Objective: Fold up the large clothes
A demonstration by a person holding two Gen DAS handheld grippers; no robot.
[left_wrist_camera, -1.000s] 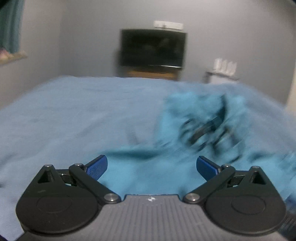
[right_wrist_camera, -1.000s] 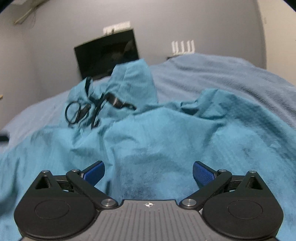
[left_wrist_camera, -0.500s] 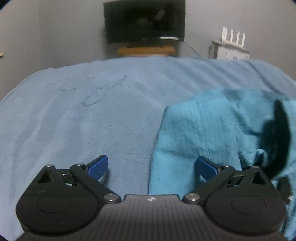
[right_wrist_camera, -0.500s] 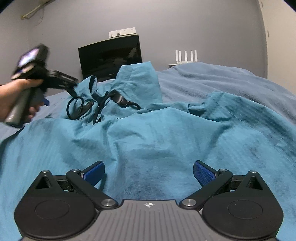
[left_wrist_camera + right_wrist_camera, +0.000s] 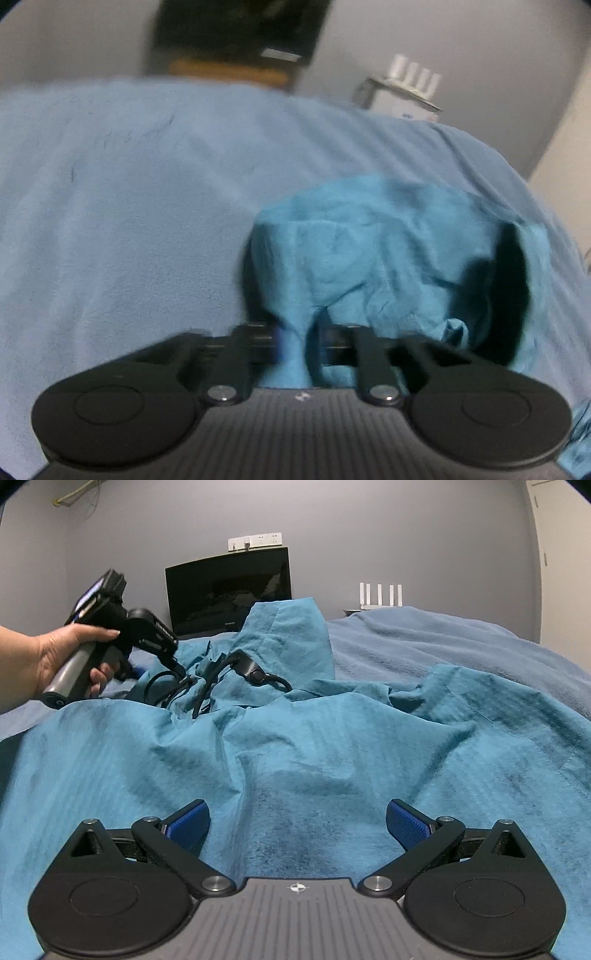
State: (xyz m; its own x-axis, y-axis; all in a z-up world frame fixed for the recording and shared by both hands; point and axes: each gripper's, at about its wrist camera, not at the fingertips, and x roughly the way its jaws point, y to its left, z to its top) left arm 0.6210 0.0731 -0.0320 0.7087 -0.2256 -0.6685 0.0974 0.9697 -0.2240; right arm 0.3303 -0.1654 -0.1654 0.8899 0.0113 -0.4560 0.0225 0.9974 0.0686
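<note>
A large teal garment (image 5: 332,746) lies crumpled across the bed, with black cords (image 5: 207,686) on its raised far part. In the left wrist view a bunched edge of the garment (image 5: 388,251) runs up between the jaws of my left gripper (image 5: 299,339), which are closing and pinch the cloth. The right wrist view shows that gripper (image 5: 173,661) at the far left, held by a hand (image 5: 55,653). My right gripper (image 5: 297,823) stands open low over the near part of the garment, with cloth under it but nothing pinched.
The bed's light blue blanket (image 5: 129,221) spreads left of and beyond the garment. A dark screen (image 5: 229,590) stands against the far wall. A white router (image 5: 380,596) sits to its right. A pale wall edge rises at the far right.
My left gripper swept to the garment's left edge, dipped, and its jaws went from wide open to pinching the cloth. It came into the right wrist view. The right gripper stayed open and almost still.
</note>
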